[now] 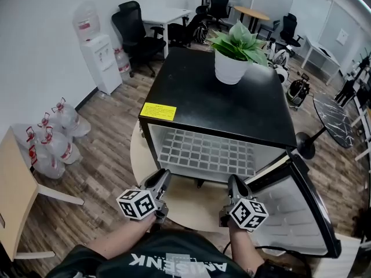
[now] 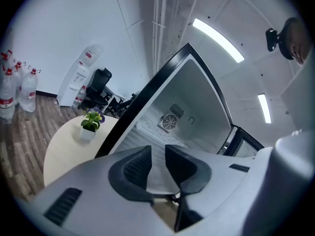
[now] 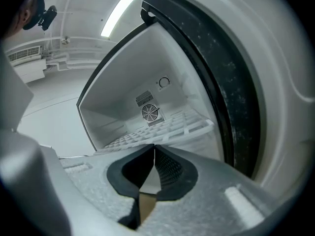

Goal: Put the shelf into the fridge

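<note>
A black mini fridge stands on a round table with its door swung open to the right. Inside it a white wire shelf lies flat, also seen in the right gripper view as a shelf below the back-wall fan. My left gripper hovers in front of the fridge's lower left corner, jaws apart with nothing between them. My right gripper is by the lower right of the opening, near the door hinge, its pads touching at the tips and empty. Neither gripper touches the shelf.
A potted plant sits on the fridge's top. A water dispenser and several water bottles line the left wall. A wooden table is at the near left. Office chairs and desks fill the back.
</note>
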{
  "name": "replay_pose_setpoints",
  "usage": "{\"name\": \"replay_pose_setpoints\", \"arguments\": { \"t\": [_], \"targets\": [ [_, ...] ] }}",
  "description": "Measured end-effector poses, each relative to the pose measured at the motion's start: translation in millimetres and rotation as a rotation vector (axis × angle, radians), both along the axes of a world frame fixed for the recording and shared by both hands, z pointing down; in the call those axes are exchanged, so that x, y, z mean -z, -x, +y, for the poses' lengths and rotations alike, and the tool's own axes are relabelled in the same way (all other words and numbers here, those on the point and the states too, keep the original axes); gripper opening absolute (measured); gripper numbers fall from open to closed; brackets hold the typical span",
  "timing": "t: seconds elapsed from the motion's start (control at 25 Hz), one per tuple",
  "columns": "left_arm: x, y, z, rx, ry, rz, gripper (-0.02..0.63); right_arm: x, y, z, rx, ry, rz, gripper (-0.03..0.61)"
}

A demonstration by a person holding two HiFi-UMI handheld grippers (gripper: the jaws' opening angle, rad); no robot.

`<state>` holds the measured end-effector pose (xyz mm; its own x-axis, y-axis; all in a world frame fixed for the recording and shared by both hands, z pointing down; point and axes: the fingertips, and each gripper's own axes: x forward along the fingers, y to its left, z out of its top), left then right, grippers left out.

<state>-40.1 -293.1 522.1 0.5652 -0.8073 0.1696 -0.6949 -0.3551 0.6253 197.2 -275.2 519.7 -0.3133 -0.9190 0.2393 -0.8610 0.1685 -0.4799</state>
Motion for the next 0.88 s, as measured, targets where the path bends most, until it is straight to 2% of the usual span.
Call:
{"name": "replay_pose_setpoints", "arguments": {
  "t": [0.2, 0.44, 0.88],
  "targets": [
    [14.5, -18.1, -18.3, -0.06, -0.08, -0.08, 0.086, -1.1, -4.0, -16.2, -0.011, 0.01, -0.023, 0.012],
    [2.4, -19.9, -39.8, -0.025, -0.056, -0.126, 0.086, -2.5, -6.2, -35.0, 0.006, 0.011, -0.028, 0.012],
    [2.8, -29.3, -66.0, -0.01, -0.096, -0.215, 0.049, -3.1, -8.1, -51.3, 0.024, 0.011, -0.032, 0.012]
  ]
}}
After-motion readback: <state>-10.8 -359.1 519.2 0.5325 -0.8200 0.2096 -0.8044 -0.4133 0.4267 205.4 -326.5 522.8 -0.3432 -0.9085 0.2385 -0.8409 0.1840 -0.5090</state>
